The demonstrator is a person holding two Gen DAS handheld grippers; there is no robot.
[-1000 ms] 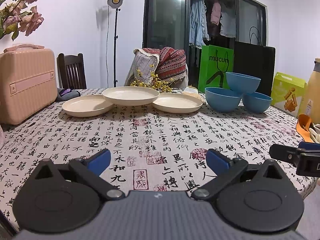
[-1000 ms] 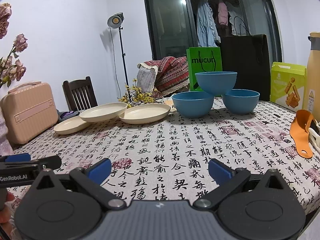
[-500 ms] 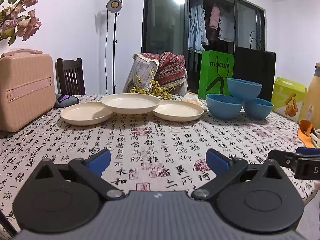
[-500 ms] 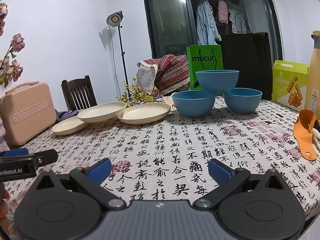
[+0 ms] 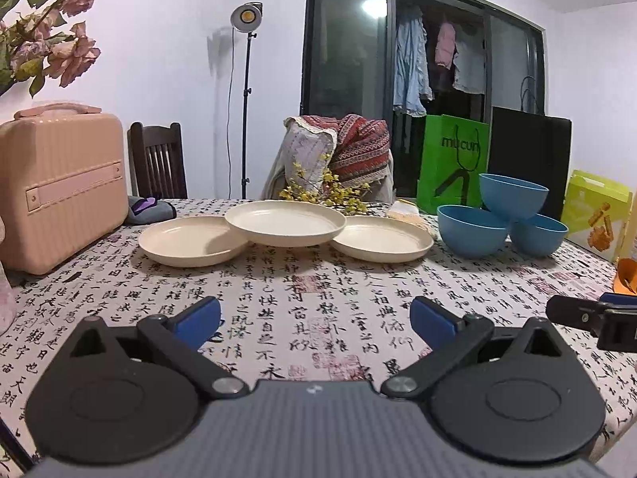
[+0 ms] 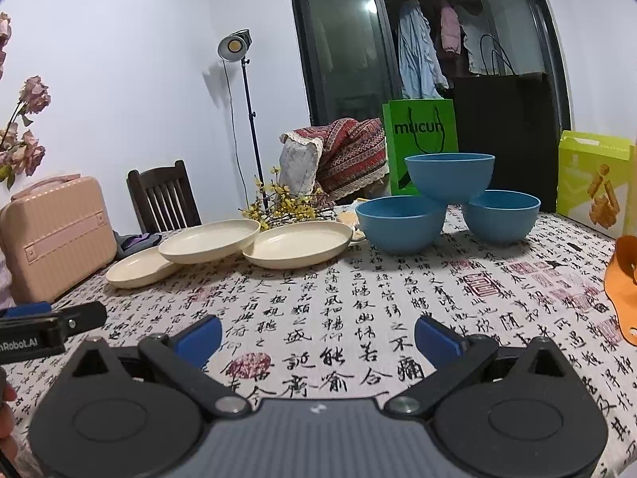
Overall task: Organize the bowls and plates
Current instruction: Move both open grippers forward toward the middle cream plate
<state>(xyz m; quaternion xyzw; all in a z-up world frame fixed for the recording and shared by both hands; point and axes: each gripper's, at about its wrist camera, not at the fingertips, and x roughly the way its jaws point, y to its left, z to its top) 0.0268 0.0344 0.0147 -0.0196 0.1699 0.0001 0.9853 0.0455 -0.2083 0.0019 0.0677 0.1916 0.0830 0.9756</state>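
Facing you across the patterned table, three cream plates overlap, the middle one perched on its neighbours; beside them, one blue bowl balances on two. Your left gripper and right gripper gape wide, empty. Nudge a lower piece and the perched one could slide.

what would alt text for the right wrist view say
Open right gripper hovers over a calligraphy-print tablecloth, empty. Beyond it, three cream plates overlap, and one blue bowl rests on two others.
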